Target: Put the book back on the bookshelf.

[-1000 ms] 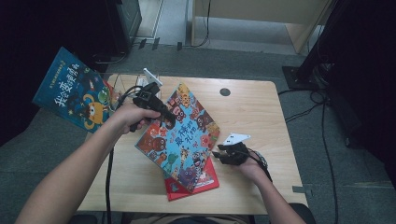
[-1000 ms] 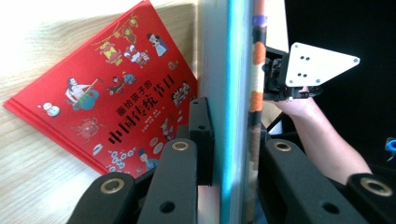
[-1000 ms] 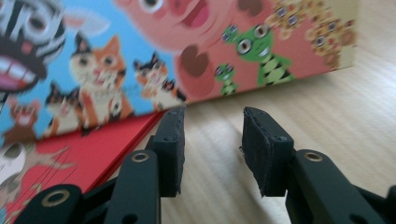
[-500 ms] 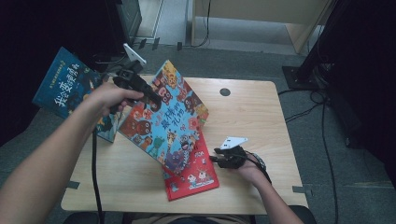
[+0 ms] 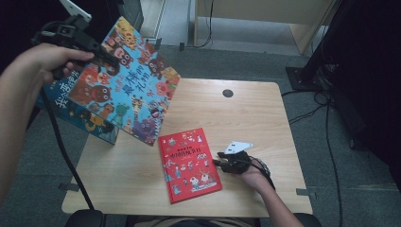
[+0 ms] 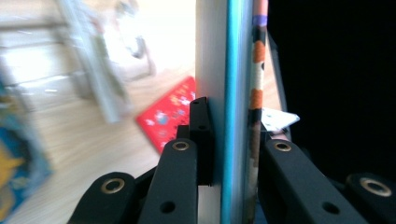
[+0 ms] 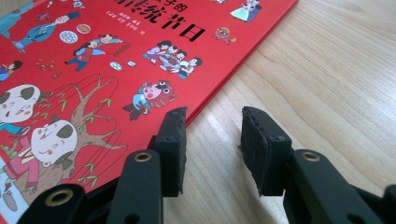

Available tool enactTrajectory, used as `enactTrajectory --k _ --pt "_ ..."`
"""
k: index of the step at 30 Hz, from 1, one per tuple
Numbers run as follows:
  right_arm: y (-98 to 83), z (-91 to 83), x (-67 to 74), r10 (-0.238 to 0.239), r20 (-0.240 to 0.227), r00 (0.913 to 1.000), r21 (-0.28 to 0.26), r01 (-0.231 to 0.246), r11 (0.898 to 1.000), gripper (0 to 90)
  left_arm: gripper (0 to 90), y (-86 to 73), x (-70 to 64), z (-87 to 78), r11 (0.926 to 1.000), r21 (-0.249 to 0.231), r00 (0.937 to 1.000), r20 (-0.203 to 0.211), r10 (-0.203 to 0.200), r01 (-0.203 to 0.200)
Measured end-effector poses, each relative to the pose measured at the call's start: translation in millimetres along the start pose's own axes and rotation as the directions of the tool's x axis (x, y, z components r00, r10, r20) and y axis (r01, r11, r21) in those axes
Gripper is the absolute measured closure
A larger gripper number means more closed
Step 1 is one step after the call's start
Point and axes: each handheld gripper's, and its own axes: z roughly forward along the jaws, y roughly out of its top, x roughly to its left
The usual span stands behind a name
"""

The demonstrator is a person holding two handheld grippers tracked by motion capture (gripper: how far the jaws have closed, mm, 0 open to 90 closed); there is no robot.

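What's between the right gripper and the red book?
Nothing visible. The right gripper sits low at the red book's right edge, jaws open, one by that edge, bare wooden table between them. The left gripper holds the blue animal book up off to the left.

A lab or office room: grey carpet floor (image 5: pixel 246 61), trailing black cables (image 5: pixel 326 123), a plain light wooden surface (image 5: pixel 265 118).

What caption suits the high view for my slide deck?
Left tongs lift a blue picture book while right tongs rest beside a red book.
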Motion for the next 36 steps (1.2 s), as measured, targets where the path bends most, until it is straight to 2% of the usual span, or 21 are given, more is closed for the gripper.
enactTrajectory --k 1,2,7,9,10,11,15,17,18,19,20,23,28,33,34,35,36 --pt "-1.3 -0.7 0.6 0.004 -0.002 1.0 -0.005 -0.004 1.0 61.0 81.2 -0.8 10.5 -15.2 0.9994 -0.023 0.9995 -0.017 -0.025 0.025" --pt "-1.3 -0.7 0.6 0.004 -0.002 1.0 -0.005 -0.004 1.0 61.0 81.1 -0.8 10.5 -15.2 0.9994 -0.023 0.9995 -0.017 -0.025 0.025" --pt "-3.1 -1.0 0.7 0.007 -0.005 1.0 -0.017 -0.007 1.0 61.0 81.2 -5.4 39.9 -50.1 0.994 -0.073 0.9956 -0.042 -0.084 0.081" --pt "-4.1 -1.2 1.1 0.01 -0.001 0.9999 -0.023 -0.01 1.0 61.1 81.2 -8.1 50.5 -60.5 0.9924 -0.083 0.9941 -0.052 -0.095 0.09" --pt "-4.3 -1.2 1.1 0.01 -0.001 0.9999 -0.024 -0.01 1.0 61.0 81.2 -10.7 61.2 -68.4 0.9888 -0.098 0.9914 -0.057 -0.118 0.112" --pt "-4.4 -1.3 1.2 0.012 0.0 0.9999 -0.024 -0.012 1.0 61.0 81.2 -10.7 61.2 -68.4 0.9888 -0.098 0.9914 -0.057 -0.118 0.112" --pt "-4.9 -1.3 0.3 0.013 -0.008 0.9999 -0.028 -0.014 1.0 60.8 81.0 -16.0 88.2 -77.8 0.9837 -0.105 0.984 -0.088 -0.155 0.146" --pt "-4.9 -1.3 0.3 0.013 -0.008 0.9999 -0.028 -0.013 1.0 60.9 80.7 -17.3 92.7 -79.9 0.9836 -0.107 0.9841 -0.088 -0.155 0.145" --pt "-4.9 -1.2 0.2 0.013 -0.009 0.9999 -0.03 -0.013 0.999 61.0 80.8 -20.6 102.7 -83.1 0.98 -0.112 0.9799 -0.096 -0.175 0.164" --pt "-4.9 -1.1 0.1 0.014 -0.009 0.9999 -0.031 -0.014 0.999 61.0 80.8 -20.6 102.7 -83.1 0.98 -0.112 0.9799 -0.096 -0.175 0.164" --pt "-4.9 -1.0 0.1 0.014 -0.009 0.9999 -0.032 -0.014 0.999 61.1 80.7 -23.7 110.6 -86.7 0.9767 -0.115 0.976 -0.101 -0.193 0.182" --pt "-4.7 -0.5 -0.2 0.016 -0.011 0.9998 -0.034 -0.016 0.999 61.4 80.4 -26.4 115.7 -89.2 0.9747 -0.118 0.9724 -0.114 -0.203 0.19" --pt "-4.2 -0.2 -0.3 0.016 -0.01 0.9998 -0.031 -0.016 0.999 61.7 79.7 -31.4 126.3 -90.0 0.9667 -0.13 0.9606 -0.143 -0.239 0.221" --pt "-3.0 0.1 -0.4 0.015 -0.006 0.9999 -0.025 -0.015 1.0 62.4 79.7 -30.0 132.1 -75.7 0.9647 -0.115 0.9503 -0.179 -0.255 0.237" --pt "-2.9 0.2 -0.6 0.012 -0.006 0.9999 -0.025 -0.012 1.0 62.5 79.6 -28.0 133.3 -66.7 0.9663 -0.102 0.9479 -0.194 -0.253 0.237" --pt "-2.6 0.3 -0.7 0.011 -0.006 0.9999 -0.025 -0.012 1.0 62.7 79.4 -28.0 133.3 -66.7 0.9663 -0.102 0.9479 -0.194 -0.253 0.237" --pt "-2.4 0.5 -0.7 0.012 -0.008 0.9999 -0.024 -0.013 1.0 62.8 79.4 -25.2 134.0 -57.3 0.9655 -0.098 0.9439 -0.207 -0.257 0.241"
